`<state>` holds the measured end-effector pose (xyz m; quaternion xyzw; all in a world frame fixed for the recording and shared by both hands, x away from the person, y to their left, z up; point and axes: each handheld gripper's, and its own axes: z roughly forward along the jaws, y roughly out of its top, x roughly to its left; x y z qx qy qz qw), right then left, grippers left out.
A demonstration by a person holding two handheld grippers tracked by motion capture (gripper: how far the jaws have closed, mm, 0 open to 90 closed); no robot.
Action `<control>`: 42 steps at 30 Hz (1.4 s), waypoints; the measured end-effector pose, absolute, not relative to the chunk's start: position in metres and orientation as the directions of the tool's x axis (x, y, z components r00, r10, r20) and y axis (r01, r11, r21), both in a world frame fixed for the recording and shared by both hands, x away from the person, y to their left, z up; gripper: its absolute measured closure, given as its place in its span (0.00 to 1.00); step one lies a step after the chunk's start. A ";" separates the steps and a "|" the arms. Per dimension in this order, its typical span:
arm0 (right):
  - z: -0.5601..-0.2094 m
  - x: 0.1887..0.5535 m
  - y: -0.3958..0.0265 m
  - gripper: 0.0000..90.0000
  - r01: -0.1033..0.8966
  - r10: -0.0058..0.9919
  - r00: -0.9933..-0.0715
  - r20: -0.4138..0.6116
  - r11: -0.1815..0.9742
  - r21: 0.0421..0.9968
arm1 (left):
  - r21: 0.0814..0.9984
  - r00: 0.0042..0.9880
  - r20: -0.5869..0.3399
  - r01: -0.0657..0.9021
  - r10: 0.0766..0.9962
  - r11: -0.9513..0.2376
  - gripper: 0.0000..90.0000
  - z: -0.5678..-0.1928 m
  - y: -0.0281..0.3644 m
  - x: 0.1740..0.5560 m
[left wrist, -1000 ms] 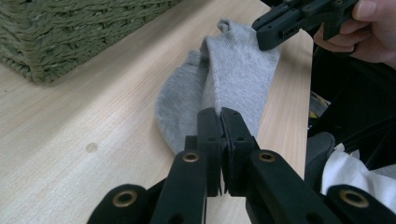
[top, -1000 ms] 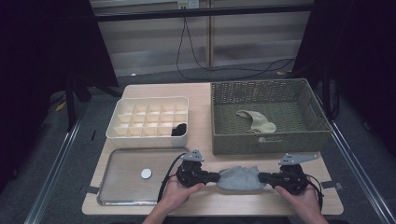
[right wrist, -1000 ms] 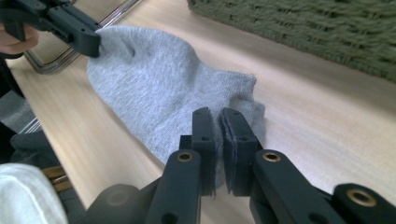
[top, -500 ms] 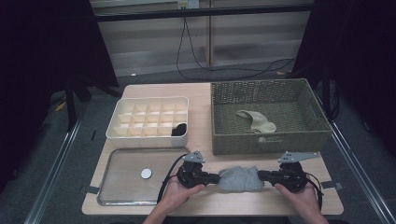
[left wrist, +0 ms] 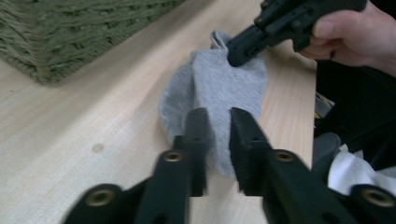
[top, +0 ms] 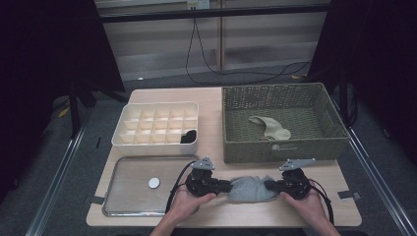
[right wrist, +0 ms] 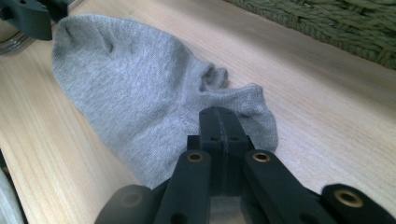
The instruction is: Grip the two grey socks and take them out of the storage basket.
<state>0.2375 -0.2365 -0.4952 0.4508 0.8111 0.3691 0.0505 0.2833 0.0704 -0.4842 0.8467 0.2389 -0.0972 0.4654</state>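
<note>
Grey sock [top: 250, 188] flat on the surface [top: 211, 98], just in front of the woven basket [top: 280, 147]. Left gripper [top: 227, 186] at the sock's left end, right gripper [top: 268, 186] at its right. Beige sock [top: 269, 127] inside the basket; divided box [top: 157, 142] and tray [top: 128, 169] left of the basket.

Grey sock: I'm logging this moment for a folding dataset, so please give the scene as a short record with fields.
work: grey sock lies flat on the table, between both grippers
left gripper: jaws just opening, gap visible, over one end of the sock
right gripper: shut on the sock's other end
basket: holds a beige sock
divided box: dark item in one corner cell
tray: small white disc
</note>
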 end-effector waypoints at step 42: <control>-0.488 0.240 -0.258 0.98 0.711 0.781 -0.559 0.279 0.278 0.646 | 0.729 0.870 -0.338 0.484 0.359 -0.484 0.97 -0.493 0.053 0.293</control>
